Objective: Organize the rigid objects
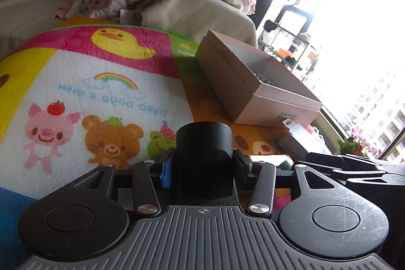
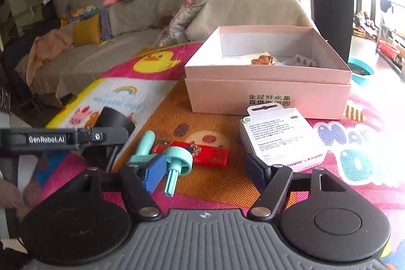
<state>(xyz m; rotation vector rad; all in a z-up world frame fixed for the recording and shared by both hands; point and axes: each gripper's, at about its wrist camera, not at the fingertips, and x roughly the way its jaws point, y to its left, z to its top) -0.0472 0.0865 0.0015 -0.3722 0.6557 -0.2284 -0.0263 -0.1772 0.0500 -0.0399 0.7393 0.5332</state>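
We hold a black cup (image 1: 204, 143) tight in our left gripper (image 1: 202, 166), our right gripper (image 2: 205, 168) is wide open, the pink box (image 2: 268, 92) at upper right has some things, and 3 things wait below it.

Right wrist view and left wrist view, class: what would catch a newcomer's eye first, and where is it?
The open pink box stands at the far middle of the bright cartoon play mat. Nearer lie a white cable package, a red packet and a teal plastic piece. The left gripper clamps a black cylinder.
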